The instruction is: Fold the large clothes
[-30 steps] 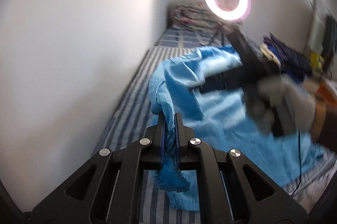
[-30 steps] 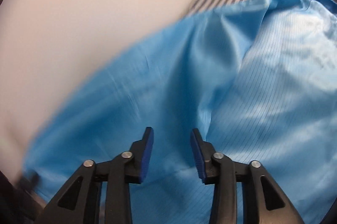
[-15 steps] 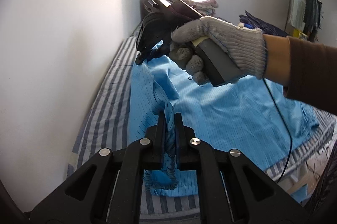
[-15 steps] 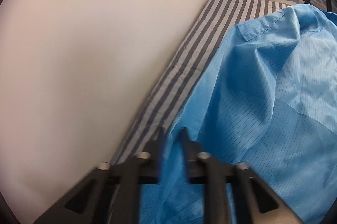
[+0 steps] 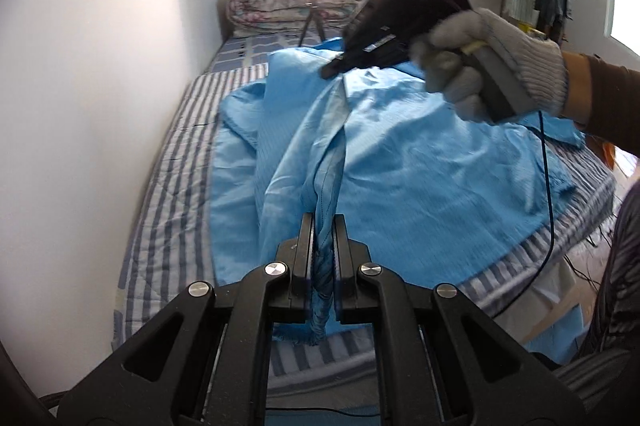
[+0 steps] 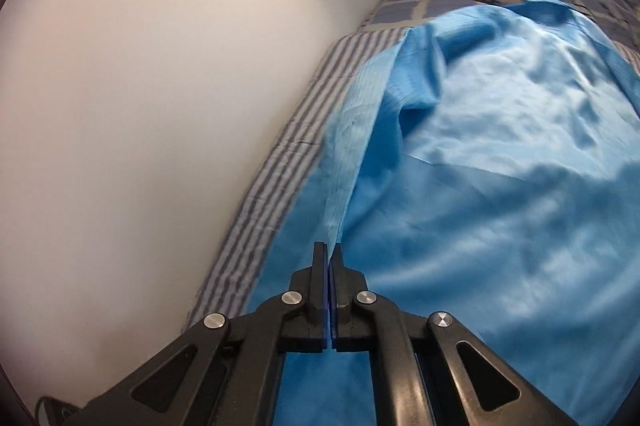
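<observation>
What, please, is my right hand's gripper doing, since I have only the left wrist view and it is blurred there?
Observer: The right gripper has its jaws shut on a thin raised fold of the light blue pinstriped garment.
Operator: Thank you. Which part of the garment is that?
Observer: It is an edge on the wall side, running up alongside the grey-and-white striped bed sheet.
Operator: Is the cloth there slack?
Observer: No, that fold rises as a tight ridge from the jaws toward the collar, while the rest lies rumpled on the bed.
</observation>
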The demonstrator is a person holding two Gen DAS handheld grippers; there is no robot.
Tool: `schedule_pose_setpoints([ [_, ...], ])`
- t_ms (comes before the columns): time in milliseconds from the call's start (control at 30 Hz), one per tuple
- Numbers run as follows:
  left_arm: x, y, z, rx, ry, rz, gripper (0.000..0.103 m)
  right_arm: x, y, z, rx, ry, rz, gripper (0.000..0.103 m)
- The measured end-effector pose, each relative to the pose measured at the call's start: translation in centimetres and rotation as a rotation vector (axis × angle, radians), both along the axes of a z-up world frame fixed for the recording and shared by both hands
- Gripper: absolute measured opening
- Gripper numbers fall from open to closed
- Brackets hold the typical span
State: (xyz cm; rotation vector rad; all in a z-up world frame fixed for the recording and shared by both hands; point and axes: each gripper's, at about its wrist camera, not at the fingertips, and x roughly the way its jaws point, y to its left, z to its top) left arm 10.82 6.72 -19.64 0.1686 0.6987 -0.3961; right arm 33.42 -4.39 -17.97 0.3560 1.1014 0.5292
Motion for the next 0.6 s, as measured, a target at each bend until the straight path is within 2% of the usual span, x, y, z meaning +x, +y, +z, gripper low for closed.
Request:
schedule_pose_setpoints([
  [33, -0.2, -0.2, 0.1, 0.002, 0.000, -0.012, 0.005, -0.7, -0.9, -0.5, -0.003, 0.014, -0.013, 0.000],
  [67, -0.5, -0.3, 0.1, 0.003, 0.000, -0.021, 0.005, -2.4, -1.8, 0.2, -0.011, 0.027, -0.022, 0.000],
  [133, -0.8, -0.5, 0.0, -0.006, 0.007, -0.020, 0.011, -3.9, -2.9, -1.3, -0.038, 0.067, -0.023, 0.000],
  [200, -1.2, 0.0, 0.1, -0.046, 0.034, -0.022, 0.024, -4.8, -3.6, -2.8, -0.063, 0.108, -0.033, 0.000],
  [267, -1.6, 0.7, 0.3, -0.081, 0.047, -0.010, 0.032, -4.8, -3.9, -4.8, -0.070, 0.155, -0.038, 0.000],
  [333, -2.3, 1.5, 0.8, -0.120, 0.051, 0.006, 0.038, -4.7, -3.7, -6.2, -0.122, 0.181, -0.028, 0.000],
  [400, -2.9, 2.6, 1.1, -0.146, 0.055, 0.043, 0.053, -5.0, -3.5, -7.4, -0.120, 0.210, -0.004, 0.000],
  [467, -3.0, 3.9, 0.8, -0.168, 0.078, 0.084, 0.054, -5.7, -2.6, -7.5, -0.124, 0.218, 0.046, 0.000],
  [600, -1.3, 6.1, -2.1, -0.241, 0.222, 0.153, 0.054, -6.0, -1.0, -7.5, -0.183, 0.211, 0.100, 0.000],
])
